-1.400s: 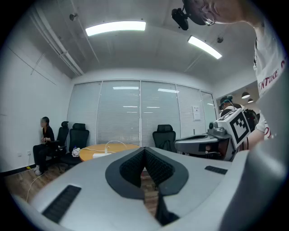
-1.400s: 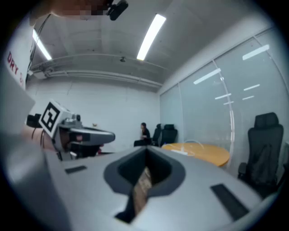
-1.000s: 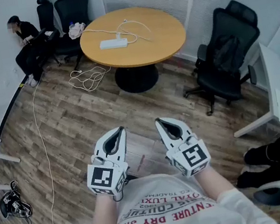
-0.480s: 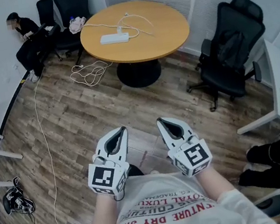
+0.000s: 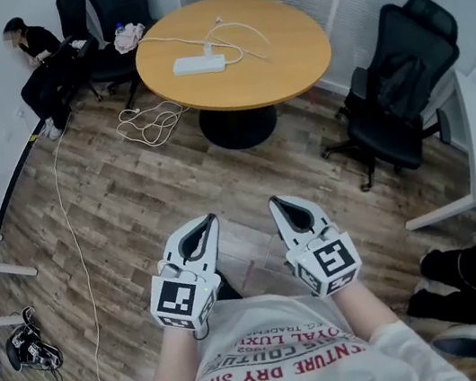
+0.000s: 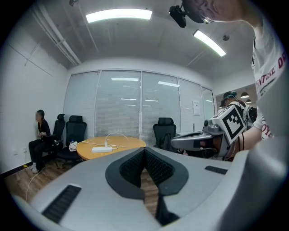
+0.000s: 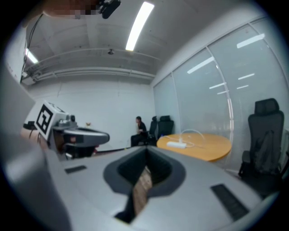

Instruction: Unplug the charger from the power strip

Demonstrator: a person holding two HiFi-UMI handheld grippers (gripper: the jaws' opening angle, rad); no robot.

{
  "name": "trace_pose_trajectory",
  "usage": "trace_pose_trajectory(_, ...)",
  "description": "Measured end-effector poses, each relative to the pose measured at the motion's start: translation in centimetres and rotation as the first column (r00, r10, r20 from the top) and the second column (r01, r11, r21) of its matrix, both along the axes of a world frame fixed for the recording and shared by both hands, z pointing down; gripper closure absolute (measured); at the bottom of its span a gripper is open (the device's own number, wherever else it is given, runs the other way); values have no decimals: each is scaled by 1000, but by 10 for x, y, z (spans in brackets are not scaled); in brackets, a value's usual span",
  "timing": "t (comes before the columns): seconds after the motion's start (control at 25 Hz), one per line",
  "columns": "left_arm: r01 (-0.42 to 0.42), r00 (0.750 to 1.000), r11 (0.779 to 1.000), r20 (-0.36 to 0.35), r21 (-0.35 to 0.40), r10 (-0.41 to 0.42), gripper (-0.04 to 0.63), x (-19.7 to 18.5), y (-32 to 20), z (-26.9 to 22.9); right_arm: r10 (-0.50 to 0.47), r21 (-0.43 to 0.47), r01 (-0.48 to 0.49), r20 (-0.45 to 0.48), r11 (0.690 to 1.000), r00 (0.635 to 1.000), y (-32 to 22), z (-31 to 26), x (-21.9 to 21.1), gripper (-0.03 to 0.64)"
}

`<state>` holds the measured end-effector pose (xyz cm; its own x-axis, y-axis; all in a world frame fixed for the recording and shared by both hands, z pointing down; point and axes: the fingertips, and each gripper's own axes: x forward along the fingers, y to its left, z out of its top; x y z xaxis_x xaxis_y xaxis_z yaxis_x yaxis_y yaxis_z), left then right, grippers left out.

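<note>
Both grippers held low in front of me, near my shirt, well short of the round table across the room; my left gripper has its jaws pressed together on nothing; my right gripper is likewise closed and empty, wood floor showing through the gap behind the pads. The white power strip lies on the far left part of the tabletop; the charger is still plugged in at its far right end, and its white cable loops away to the right over the table. A black office chair stands to the right of the table; a seated person is at the far left by the wall; a coil of cord lies on the floor near the table's left edge.

Against a second ago, the table fills slightly more of the head view and the strip sits a little higher in it; the office chair has slid to the right; both grippers keep the same side-by-side pose, closed as before, only a touch further right.
</note>
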<state>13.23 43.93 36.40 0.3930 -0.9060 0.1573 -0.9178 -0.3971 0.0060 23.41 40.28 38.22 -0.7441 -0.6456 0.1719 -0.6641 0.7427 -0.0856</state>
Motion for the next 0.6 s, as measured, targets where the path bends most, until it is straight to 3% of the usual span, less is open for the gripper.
trace_pose_trajectory(0.6, -123, 991, 992, -51, -19, 122, 566, -181, -178, -7, 172, -31, -174, -61, 984, 983, -155, -4, -153, 589)
